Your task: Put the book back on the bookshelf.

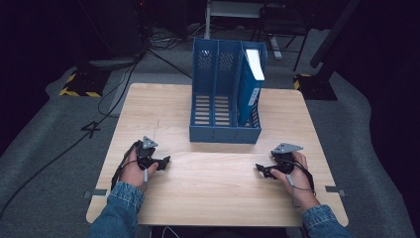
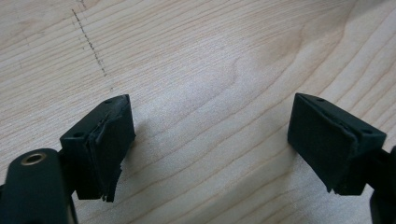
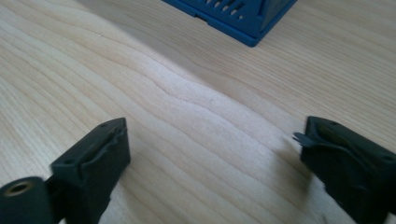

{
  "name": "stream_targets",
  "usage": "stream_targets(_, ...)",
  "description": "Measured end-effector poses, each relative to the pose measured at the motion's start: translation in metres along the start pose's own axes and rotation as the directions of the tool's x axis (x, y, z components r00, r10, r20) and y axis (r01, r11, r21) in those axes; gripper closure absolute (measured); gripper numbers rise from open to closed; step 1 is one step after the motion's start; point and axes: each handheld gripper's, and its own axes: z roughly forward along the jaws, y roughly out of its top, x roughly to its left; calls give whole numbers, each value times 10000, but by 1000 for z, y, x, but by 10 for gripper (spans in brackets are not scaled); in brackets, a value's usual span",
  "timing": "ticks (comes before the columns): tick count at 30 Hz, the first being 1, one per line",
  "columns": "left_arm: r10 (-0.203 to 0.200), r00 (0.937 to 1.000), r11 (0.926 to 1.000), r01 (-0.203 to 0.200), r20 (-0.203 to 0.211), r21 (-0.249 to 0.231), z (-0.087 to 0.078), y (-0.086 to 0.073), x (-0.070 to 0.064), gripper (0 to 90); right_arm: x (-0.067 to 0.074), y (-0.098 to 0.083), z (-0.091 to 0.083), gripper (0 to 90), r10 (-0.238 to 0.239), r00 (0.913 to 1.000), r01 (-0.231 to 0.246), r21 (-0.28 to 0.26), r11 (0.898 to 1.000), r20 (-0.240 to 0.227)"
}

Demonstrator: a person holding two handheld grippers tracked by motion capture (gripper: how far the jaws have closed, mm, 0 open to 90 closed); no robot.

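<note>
High view: a person in denim sleeves rests both hands on a pale wooden table (image 1: pixel 218 198), a black two-jaw gripper in each.
Left gripper (image 1: pixel 166 159): low over the near left part of the table, jaws pointing inward toward the middle.
Left gripper state: in the left gripper view (image 2: pixel 210 140) the jaws stand wide apart, with bare wood grain between them and nothing held.
Right gripper (image 1: pixel 258 168): low over the near right part of the table, jaws pointing inward toward its partner; the two are well apart.
Right gripper state: in the right gripper view (image 3: pixel 212 163) the jaws are spread wide over bare wood, gripping nothing.
File rack (image 1: pixel 225 99): a blue three-slot rack stands upright at the middle of the table, beyond both grippers and between their lines, touching neither.
Rack seen from the right gripper: its blue base corner (image 3: pixel 238 18) lies ahead of the jaws, near the top of the right gripper view.
Binder (image 1: pixel 252 84): a blue binder with a white edge stands in the rack's right-hand slot, the slot nearest the right gripper's side; the other two slots show only their slatted floors.
Pencil line (image 2: pixel 91 44): a faint dotted mark runs across the wood ahead and left of the left gripper's jaws.
</note>
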Motion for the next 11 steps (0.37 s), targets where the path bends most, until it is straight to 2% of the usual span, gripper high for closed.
stream_targets(11, -4, 10000, 10000, 4, 3, -7, 0, 0, 0, 153, 1, 1, 1, 48, 7, 10000, -7, 28, 10000, 70)
